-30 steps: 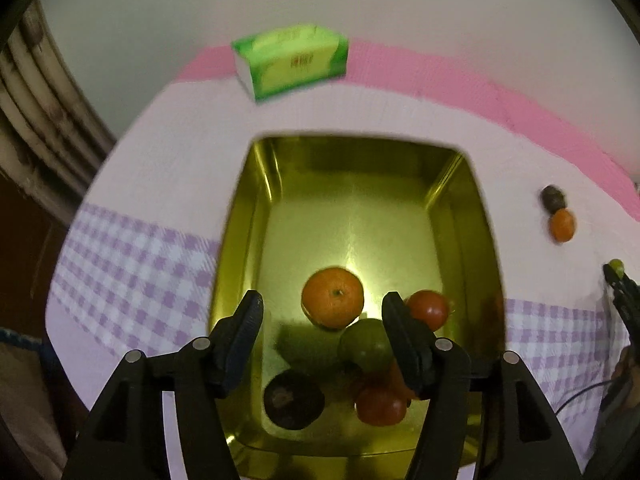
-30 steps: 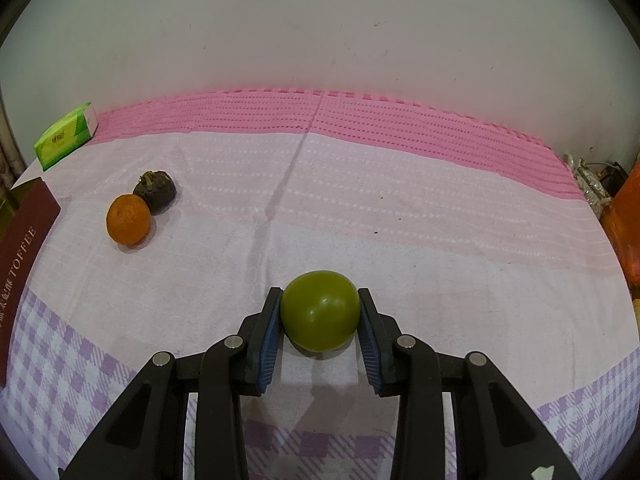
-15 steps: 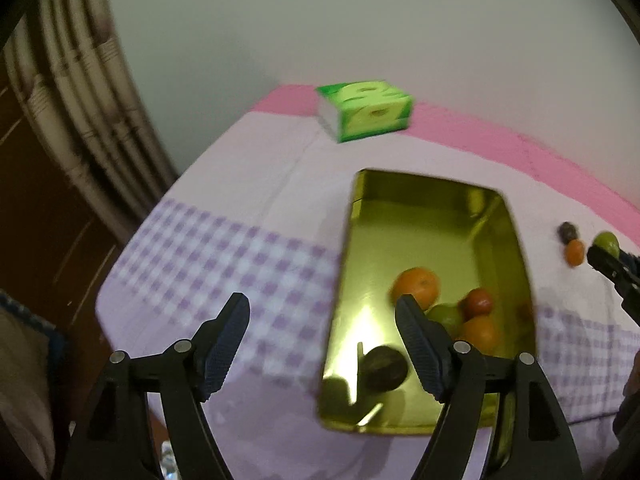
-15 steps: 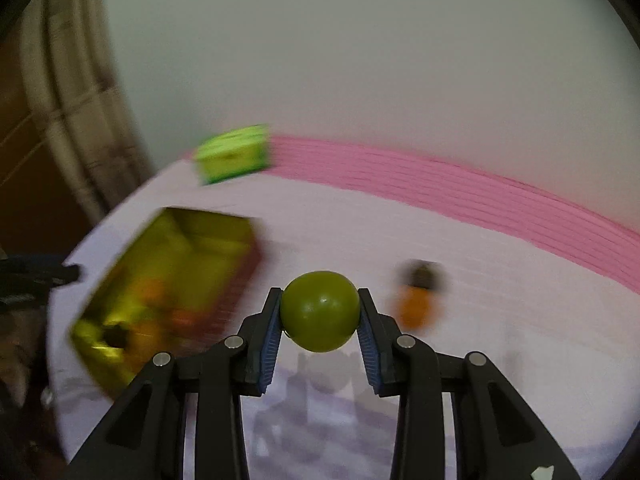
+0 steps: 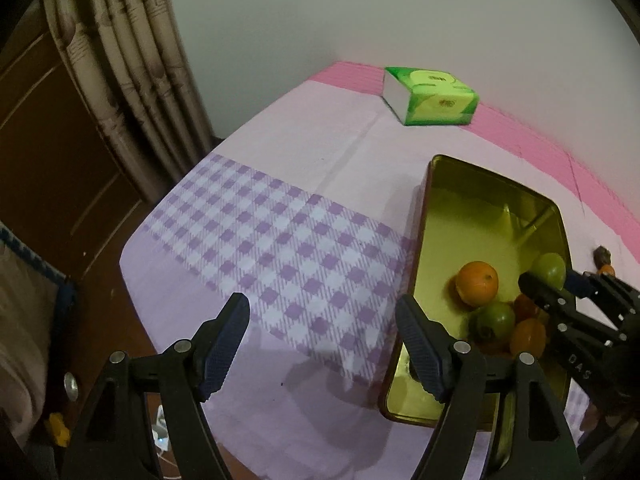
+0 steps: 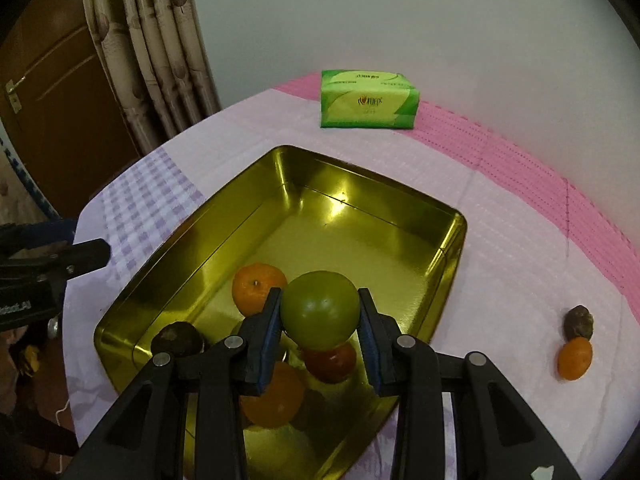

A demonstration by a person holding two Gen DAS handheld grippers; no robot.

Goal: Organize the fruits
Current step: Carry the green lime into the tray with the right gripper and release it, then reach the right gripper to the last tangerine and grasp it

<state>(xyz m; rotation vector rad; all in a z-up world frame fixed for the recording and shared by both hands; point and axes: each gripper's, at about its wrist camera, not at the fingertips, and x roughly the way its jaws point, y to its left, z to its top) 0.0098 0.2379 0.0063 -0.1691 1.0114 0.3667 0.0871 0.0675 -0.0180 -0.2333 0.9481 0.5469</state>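
A round green fruit (image 6: 320, 310) is clamped between the right gripper (image 6: 320, 314) pads, held above the shiny gold metal tray (image 6: 372, 196) where oranges and other fruit lie. The left gripper (image 5: 322, 344) is spread wide, nothing held, over the purple-checked cloth (image 5: 280, 248) beside the tray.

"DAS" on right claw (image 5: 554, 280) (partial)

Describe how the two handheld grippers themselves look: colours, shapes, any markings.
Both the left gripper and right gripper are black, with angular open-framed arms, silver round pins at the joints and dark blue ridged pads. White lettering marks each body; no cables or sleeves show.
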